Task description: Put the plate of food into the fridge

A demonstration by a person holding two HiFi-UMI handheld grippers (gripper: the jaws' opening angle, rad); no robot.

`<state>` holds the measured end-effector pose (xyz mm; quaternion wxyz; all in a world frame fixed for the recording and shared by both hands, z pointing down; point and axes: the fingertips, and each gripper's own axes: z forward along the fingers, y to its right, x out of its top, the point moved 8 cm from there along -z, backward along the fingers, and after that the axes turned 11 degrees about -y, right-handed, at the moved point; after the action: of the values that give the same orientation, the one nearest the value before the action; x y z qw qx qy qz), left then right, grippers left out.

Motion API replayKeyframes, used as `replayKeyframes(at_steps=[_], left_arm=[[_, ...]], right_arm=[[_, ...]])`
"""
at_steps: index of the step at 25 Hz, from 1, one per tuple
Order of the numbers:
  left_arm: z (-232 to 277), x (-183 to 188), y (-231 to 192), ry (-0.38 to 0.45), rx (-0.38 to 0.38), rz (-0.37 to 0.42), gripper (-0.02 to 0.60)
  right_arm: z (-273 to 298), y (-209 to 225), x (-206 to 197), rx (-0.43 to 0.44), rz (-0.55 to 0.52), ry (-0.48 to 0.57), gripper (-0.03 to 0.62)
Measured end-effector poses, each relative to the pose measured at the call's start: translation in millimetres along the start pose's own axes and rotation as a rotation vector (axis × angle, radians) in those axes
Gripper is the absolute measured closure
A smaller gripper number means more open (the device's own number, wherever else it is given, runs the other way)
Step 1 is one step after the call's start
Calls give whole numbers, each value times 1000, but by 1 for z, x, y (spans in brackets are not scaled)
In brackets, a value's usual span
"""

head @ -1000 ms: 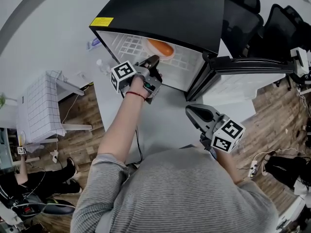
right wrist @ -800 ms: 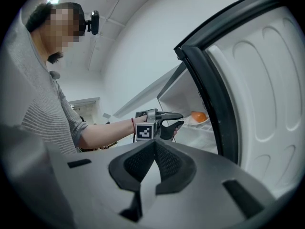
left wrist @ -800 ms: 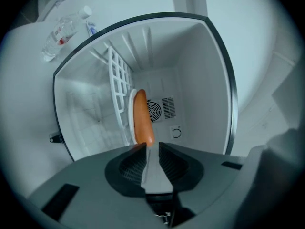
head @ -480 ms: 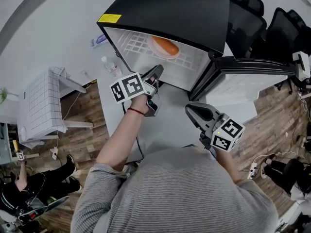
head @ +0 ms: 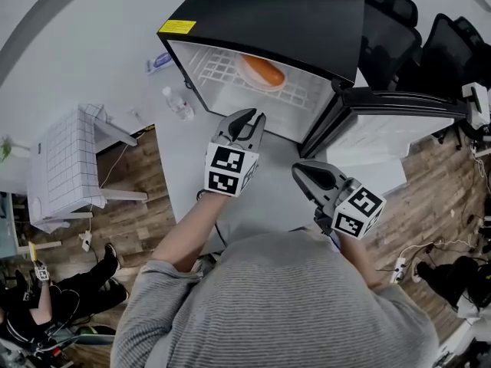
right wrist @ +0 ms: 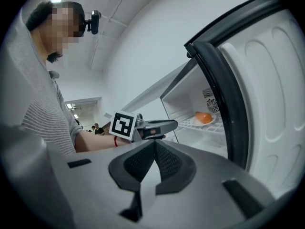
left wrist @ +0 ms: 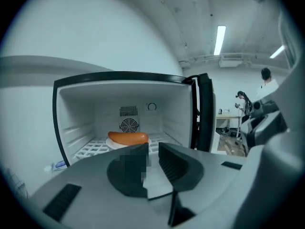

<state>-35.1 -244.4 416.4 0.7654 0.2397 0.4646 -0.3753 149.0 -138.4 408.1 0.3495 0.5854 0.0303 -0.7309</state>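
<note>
A white plate with an orange sausage [head: 261,72] rests on the wire shelf inside the open mini fridge [head: 268,14]. In the left gripper view the plate [left wrist: 127,139] sits at the back of the shelf, below the fan grille. My left gripper [head: 249,118] hovers just outside the fridge mouth, pointing in; its jaws are open a little, with nothing between them [left wrist: 153,150]. My right gripper [head: 301,172] hangs shut and empty in front of the fridge door [head: 399,102], lower right. The right gripper view shows the left gripper [right wrist: 159,125], the plate [right wrist: 203,118] and its own jaws [right wrist: 154,146].
The fridge door [right wrist: 238,104] stands swung out to the right, close to my right gripper. The fridge sits on a white tabletop [head: 180,167], with a small bottle [head: 177,103] to its left. A cloth-covered stand [head: 65,167] and black chairs [head: 399,21] stand around.
My left gripper has drawn back from the fridge mouth toward me and rolled so its marker cube faces up. The plate has stayed on the shelf. The right gripper has not moved.
</note>
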Motion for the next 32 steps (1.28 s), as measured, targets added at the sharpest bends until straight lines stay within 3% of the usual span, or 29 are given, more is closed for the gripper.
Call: replayKeyframes(at_steps=[13,22,32], left_arm=[[-5,-6,3,-19,-8,8,514],[-33,-17,22,-21,-54,19,517],[-65,-30,42,-7,-85,-30,571]], right_arm=[[0,-2,0,-4,-1,4,582],[2,-7,-3,4,-5,8,582],[1,-13,-5,-2,-8,19,582]])
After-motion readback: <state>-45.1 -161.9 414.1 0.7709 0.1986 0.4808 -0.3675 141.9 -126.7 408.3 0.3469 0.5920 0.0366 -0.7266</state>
